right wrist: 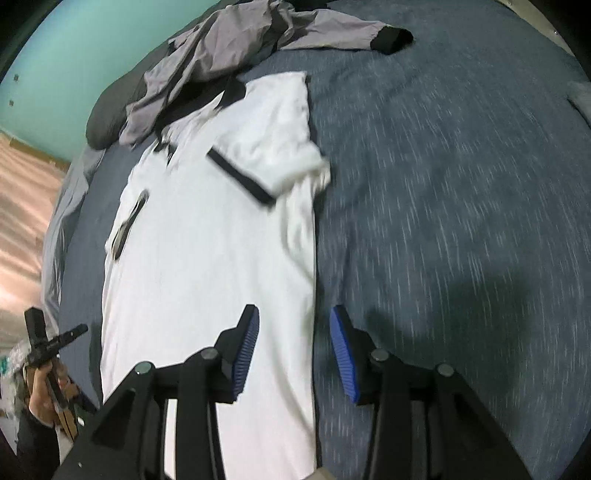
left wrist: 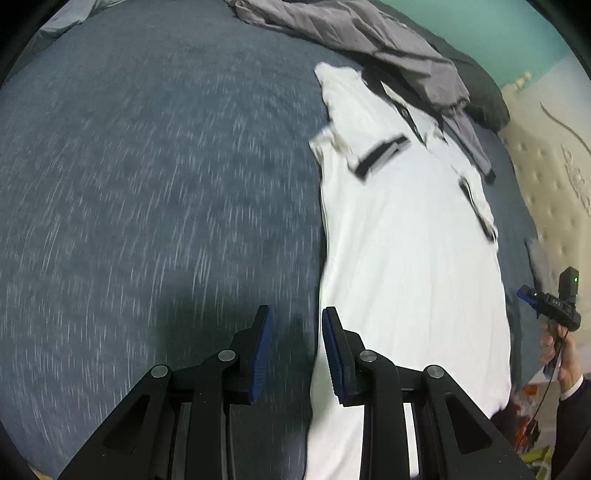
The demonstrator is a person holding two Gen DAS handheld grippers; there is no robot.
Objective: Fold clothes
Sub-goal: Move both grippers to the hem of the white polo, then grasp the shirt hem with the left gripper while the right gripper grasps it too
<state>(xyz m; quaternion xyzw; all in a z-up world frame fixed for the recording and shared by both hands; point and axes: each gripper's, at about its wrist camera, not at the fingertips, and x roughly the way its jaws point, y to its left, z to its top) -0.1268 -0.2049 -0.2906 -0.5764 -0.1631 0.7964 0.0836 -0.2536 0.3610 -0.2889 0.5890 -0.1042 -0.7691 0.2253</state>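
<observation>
Both your tools hang spread and empty: left tool [left wrist: 297, 347] and right tool [right wrist: 293, 349] flank the white polo [left wrist: 399, 240]; grey jacket [left wrist: 351, 33] at twelve o'clock; no readable writing.

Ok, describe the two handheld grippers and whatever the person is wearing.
The left gripper and the right gripper look alike: black plastic linkage arms with round silver pivot pins, each ending in two fingers faced with ribbed blue pads. From the left wrist view, the right unit has a black pistol-style handle with a small green light and a thin black cable. A dark sleeve over a white cuff shows.
</observation>
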